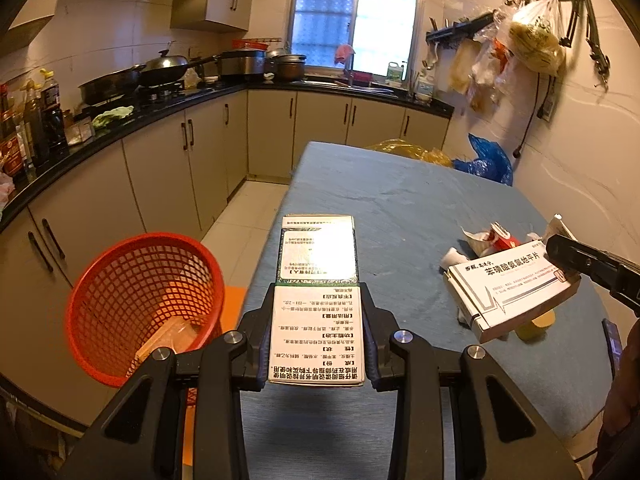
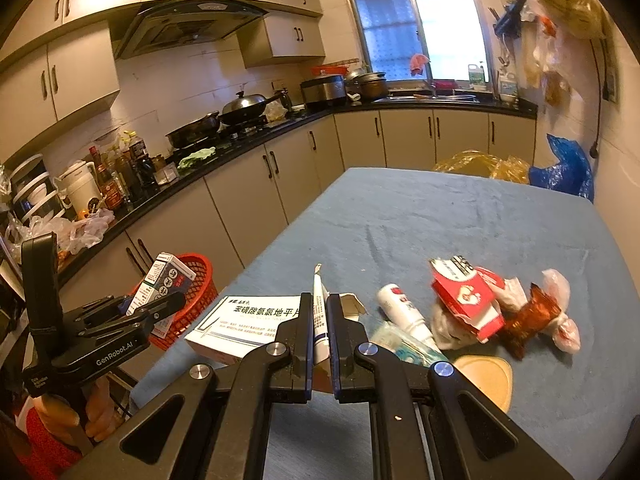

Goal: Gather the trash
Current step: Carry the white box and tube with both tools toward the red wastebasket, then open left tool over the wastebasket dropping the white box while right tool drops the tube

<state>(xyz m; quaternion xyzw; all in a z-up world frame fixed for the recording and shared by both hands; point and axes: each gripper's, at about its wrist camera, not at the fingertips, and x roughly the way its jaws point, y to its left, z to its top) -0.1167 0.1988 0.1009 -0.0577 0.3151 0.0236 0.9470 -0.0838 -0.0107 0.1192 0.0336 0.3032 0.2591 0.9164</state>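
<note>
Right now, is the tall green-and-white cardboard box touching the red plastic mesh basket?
Apart. In the left wrist view the box, clamped in the left gripper, sits over the table edge, beside the basket.

glossy cardboard medicine box [image 1: 316, 304]; red plastic mesh basket [image 1: 140, 300]; matt blue cloth table cover [image 1: 400, 200].

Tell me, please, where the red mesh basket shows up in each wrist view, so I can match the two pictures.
Left wrist view: red mesh basket at lower left, on the floor beside the blue table.
Right wrist view: lower left, partly hidden behind the left gripper and its box.
Shared landmark: the window.
</note>
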